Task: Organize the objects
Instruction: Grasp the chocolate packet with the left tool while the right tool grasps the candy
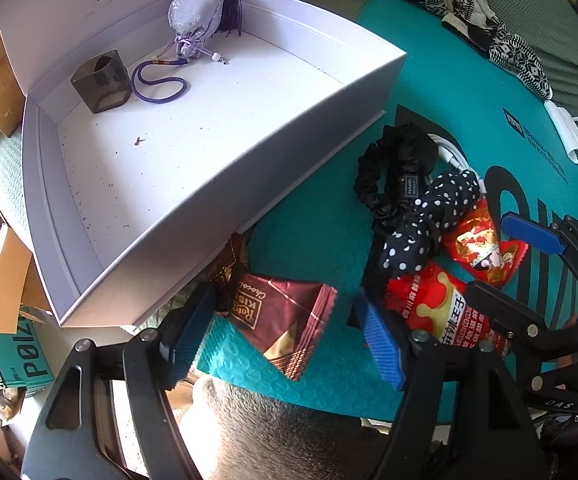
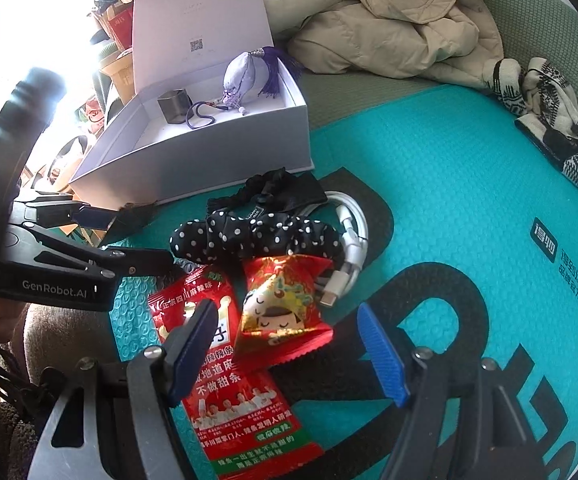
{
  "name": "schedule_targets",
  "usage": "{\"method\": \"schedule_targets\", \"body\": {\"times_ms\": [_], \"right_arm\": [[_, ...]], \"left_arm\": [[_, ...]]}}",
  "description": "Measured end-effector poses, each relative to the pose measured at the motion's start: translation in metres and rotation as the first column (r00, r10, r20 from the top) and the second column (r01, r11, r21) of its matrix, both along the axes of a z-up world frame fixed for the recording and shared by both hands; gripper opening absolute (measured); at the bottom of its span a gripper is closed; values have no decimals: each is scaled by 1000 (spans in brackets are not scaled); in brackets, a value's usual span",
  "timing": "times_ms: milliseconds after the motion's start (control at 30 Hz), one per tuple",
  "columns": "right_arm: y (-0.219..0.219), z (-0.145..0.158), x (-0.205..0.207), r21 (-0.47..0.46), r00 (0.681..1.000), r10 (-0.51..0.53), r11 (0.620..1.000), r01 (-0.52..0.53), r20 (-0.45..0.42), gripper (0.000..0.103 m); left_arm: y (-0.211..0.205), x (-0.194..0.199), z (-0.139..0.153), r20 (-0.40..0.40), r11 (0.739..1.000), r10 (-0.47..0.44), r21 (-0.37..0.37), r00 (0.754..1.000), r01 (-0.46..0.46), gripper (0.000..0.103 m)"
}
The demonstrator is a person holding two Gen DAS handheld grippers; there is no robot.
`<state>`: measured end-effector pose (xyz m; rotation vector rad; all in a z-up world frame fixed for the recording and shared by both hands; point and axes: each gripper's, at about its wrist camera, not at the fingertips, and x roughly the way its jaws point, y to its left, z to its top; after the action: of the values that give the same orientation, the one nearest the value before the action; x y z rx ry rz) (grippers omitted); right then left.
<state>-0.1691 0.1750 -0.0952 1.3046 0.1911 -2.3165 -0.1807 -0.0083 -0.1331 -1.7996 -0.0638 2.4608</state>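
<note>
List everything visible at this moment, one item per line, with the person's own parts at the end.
box: 1, white, open, left on mat
pouch: 1, lilac, purple cord, box's far corner
cup: 1, dark, in box beside pouch
scrunchie: 1, black, on mat beside box
dotted scrunchie: 1, black with white dots, near black one
cable: 1, white, coiled, beside scrunchies
chocolate packet: 1, brown, between left fingers
snack packets: 2, red, near right gripper
mat: 1, teal
jacket: 1, beige, behind mat
knitwear: black and white, mat's far edge
left gripper: open
right gripper: open
</note>
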Motion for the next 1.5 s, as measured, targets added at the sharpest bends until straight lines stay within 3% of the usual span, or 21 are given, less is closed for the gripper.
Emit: {"method": "schedule_targets", "body": {"times_ms": [67,133,200,267,333,567,900,1033,1167,1400,1500], "right_arm": [[1,-2,-2,-4,1000,-7,1000,7,11,68],[3,-5,-3,-6,1000,-8,1000,9,30,53],[5,-4,-2,-22,999,-9,1000,10,32,42],[6,-4,0,-15,999,-11,1000,12,32,41],[9,-3,2,-19,999,-19,1000,20,36,41],[26,1,15,-10,997,-58,998,58,41,41],[53,2,42,5,993,-105,994,105,56,41],[59,0,47,-10,991,-120,993,121,61,41],[59,-1,46,-10,991,-121,993,122,59,43],[57,-2,45,-23,992,-117,993,118,50,50],[60,-2,45,-39,989,-141,989,143,45,40]], "left_arm": [[-2,0,0,-9,1000,7,10,1000,-7,70],[-4,0,0,-22,1000,11,14,1000,-11,66],[-6,0,3,-43,1000,14,12,999,-13,54],[-9,0,8,-61,1000,26,15,998,-25,28],[-10,0,14,-75,999,19,38,997,-17,20],[6,3,21,-71,997,-30,68,997,35,17],[46,49,26,-72,987,-114,104,991,121,17],[48,49,17,-49,992,-98,76,994,102,18],[40,44,10,-57,992,-67,103,996,73,18],[42,38,7,-96,991,-92,91,991,101,22],[41,37,6,-127,990,-93,97,988,105,22]]}}
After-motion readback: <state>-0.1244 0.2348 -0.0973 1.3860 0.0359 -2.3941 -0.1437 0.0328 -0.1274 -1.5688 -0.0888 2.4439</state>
